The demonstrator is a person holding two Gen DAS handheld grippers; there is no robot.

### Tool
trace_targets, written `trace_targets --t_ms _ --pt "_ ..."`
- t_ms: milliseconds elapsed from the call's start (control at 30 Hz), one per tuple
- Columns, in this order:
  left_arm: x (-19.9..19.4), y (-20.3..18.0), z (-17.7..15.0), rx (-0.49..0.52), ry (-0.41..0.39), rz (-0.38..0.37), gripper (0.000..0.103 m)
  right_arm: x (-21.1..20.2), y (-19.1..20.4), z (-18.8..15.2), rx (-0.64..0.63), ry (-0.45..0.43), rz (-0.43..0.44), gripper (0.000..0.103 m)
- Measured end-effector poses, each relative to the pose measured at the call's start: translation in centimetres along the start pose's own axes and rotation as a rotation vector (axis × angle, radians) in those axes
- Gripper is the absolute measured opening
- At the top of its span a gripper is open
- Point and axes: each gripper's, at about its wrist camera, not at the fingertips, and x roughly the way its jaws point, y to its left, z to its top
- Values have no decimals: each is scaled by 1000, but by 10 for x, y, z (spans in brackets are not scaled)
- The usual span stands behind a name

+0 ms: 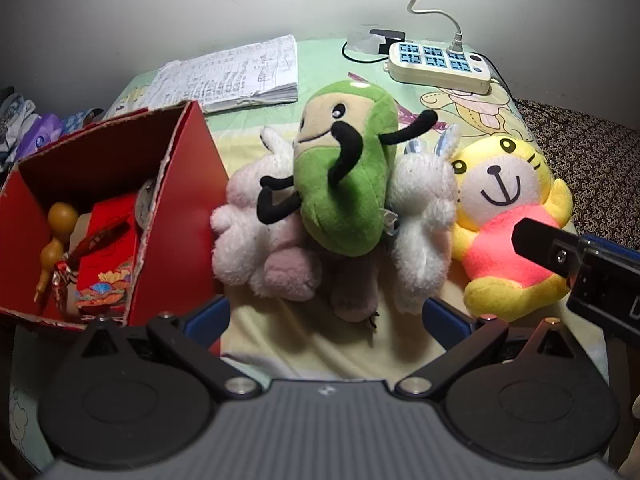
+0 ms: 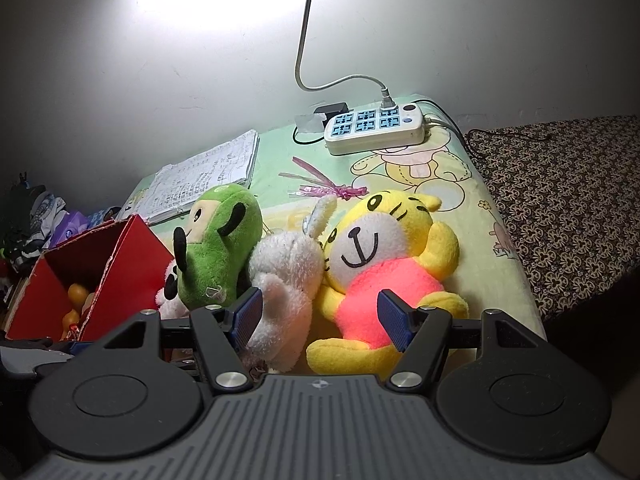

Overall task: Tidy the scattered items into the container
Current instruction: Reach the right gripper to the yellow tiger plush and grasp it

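While both jaws gape, green plush (image 1: 344,168) lies ahead.

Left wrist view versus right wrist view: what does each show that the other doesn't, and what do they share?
Only the left wrist view shows the red gift packet in the red box and the right hand-held gripper over the yellow toy.

Only the right wrist view shows the pink ribbon.

Both show the green toy, white toy, notebook and power strip.
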Motion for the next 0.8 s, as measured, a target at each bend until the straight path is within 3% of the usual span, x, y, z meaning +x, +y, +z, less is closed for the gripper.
trace_targets --t_ms 233,500,633,800 --pt "9 -1 6 4 17 -14 102 8 -2 2 6 5 3 67" --pt "3 -15 8 38 -12 -248 102 7 -23 10 29 -61 -31 66" --pt "0 -34 7 92 -24 -363 102 11 -44 8 70 -61 -65 66" --pt "14 -55 9 128 11 -455 101 22 -70 4 156 -32 -74 66"
